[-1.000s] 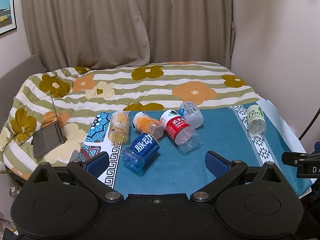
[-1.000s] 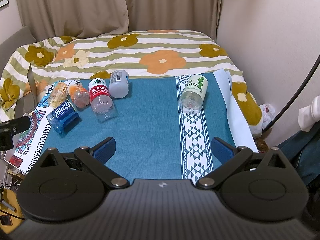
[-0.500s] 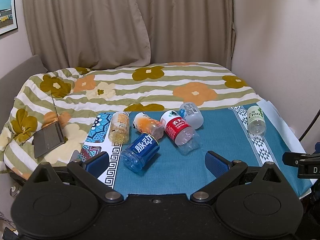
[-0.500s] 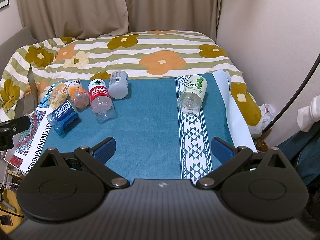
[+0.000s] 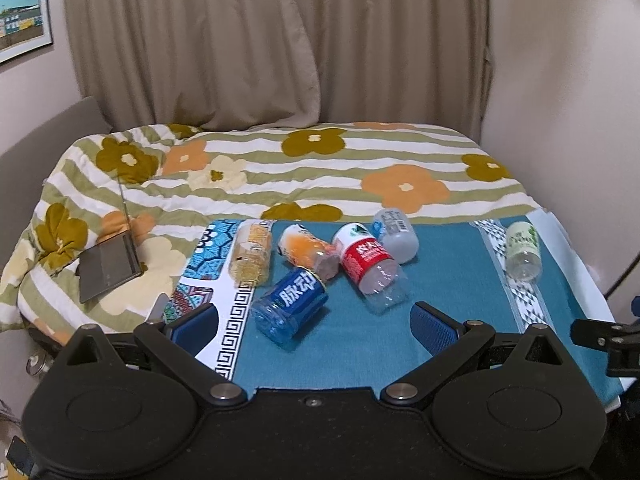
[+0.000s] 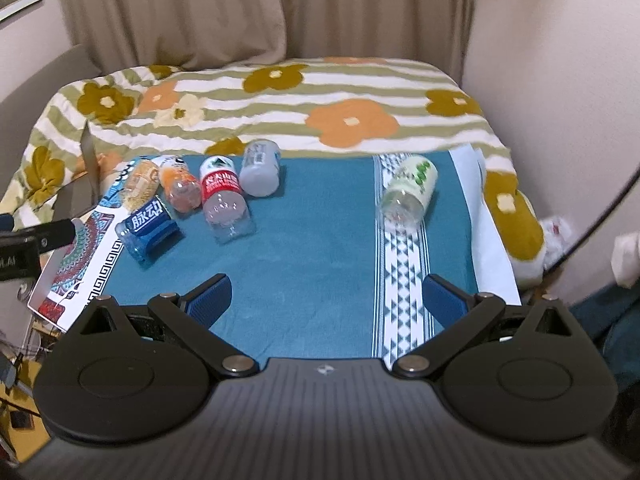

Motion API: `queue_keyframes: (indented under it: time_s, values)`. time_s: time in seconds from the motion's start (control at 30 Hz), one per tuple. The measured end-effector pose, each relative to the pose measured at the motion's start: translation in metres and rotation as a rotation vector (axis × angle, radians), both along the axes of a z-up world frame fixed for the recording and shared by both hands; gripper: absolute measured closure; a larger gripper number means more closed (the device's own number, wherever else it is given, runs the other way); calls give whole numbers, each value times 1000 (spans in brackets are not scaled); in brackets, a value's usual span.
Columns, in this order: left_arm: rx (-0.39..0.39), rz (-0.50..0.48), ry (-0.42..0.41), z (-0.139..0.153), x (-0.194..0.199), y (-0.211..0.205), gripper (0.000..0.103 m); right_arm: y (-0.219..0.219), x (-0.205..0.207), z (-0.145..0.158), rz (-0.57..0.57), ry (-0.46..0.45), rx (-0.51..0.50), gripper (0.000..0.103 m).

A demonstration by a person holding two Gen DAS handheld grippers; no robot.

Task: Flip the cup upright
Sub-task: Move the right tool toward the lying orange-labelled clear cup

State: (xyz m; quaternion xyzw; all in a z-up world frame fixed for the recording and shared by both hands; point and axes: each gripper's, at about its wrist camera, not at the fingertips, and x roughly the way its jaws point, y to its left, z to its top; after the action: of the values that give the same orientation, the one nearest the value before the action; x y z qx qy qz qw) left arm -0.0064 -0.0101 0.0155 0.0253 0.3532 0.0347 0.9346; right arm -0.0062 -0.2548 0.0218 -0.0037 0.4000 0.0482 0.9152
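Observation:
Several cut-bottle cups lie on their sides on a teal cloth (image 6: 312, 240). On the left is a cluster: a blue cup (image 5: 292, 302) (image 6: 146, 228), a red-labelled cup (image 5: 370, 264) (image 6: 224, 200), an orange cup (image 5: 308, 248) (image 6: 178, 184), a yellow cup (image 5: 251, 256) and a grey cup (image 5: 394, 234) (image 6: 262, 168). A white-and-green cup (image 6: 408, 192) (image 5: 522, 248) lies alone on the right. My left gripper (image 5: 314, 324) is open and empty just short of the blue cup. My right gripper (image 6: 326, 298) is open and empty, short of the white-and-green cup.
The cloth lies on a table in front of a bed with a flowered quilt (image 5: 320, 168). A patterned mat (image 5: 208, 280) sticks out at the cloth's left. A laptop (image 5: 108, 266) sits on the quilt at left. Walls and curtains stand behind and to the right.
The right gripper has moved forward and a little down toward the table; the cups look larger and lower in its view. The left gripper has barely shifted. No cup has moved.

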Motion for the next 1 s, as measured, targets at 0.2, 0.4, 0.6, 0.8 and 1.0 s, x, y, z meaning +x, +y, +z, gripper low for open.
queue_keyframes:
  time_s: [0.2,0.4,0.6,0.8,1.0]
  values:
    - [-4,47,12,2,14,20,0,4,18,-7,54,-9,-76,0]
    - [-7,54,46,-5,50,53,0,12,38,-16,66,27,-22,0]
    - [-29,26,100,-21,99,87,0,34,62,-26,5,55,4,0]
    - [-44,-22,155,-48,148,114,1,59,93,-40,-82,90,13,0]
    - [-39,-101,236,-87,202,128,7,86,119,-58,-161,119,-49,0]
